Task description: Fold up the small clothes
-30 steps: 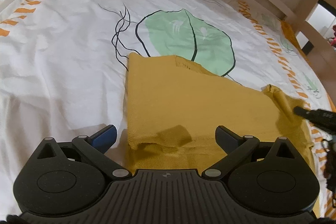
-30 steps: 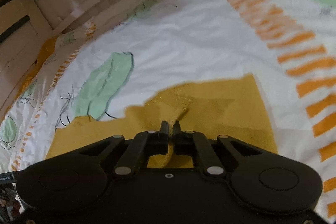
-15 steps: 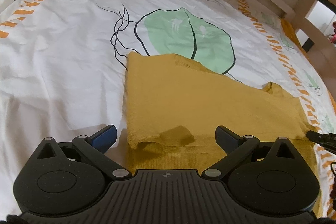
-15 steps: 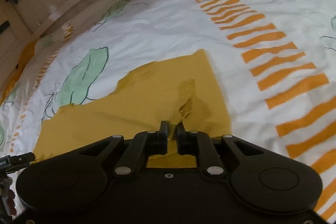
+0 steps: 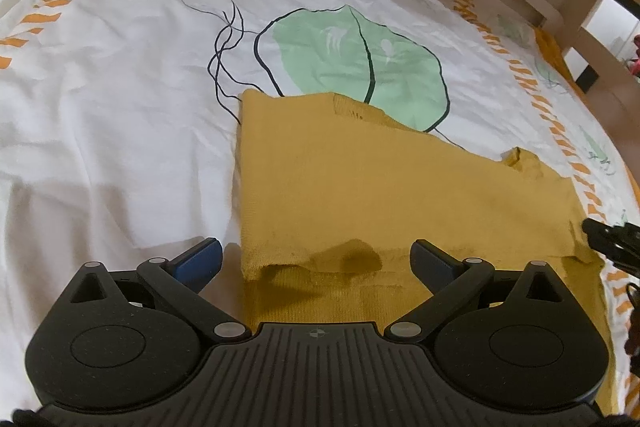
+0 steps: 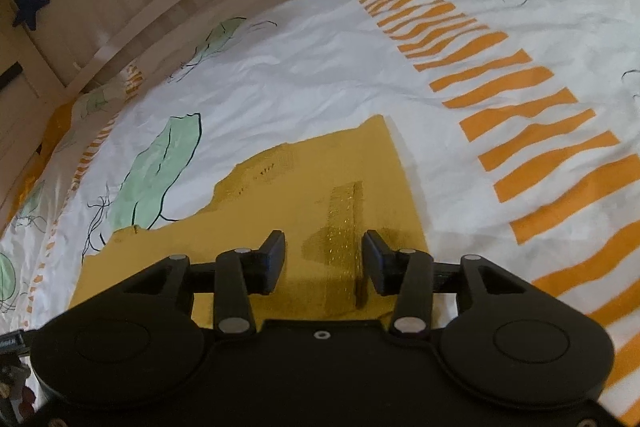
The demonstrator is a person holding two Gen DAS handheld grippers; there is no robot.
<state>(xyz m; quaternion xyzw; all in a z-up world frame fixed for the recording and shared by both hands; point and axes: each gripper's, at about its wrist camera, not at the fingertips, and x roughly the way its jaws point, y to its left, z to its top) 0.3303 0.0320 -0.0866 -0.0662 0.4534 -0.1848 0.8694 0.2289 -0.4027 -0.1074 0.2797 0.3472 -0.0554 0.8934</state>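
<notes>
Left wrist view: left tongs (image 5: pixel 316 259) stood wide and empty over the near hem of the yellow garment (image 5: pixel 360 187), folded flat on the bed (image 5: pixel 120 107); right wrist view: right tongs (image 6: pixel 324 259), pinched shut a second earlier, were opening; cloth lay released; fold likely set.
</notes>
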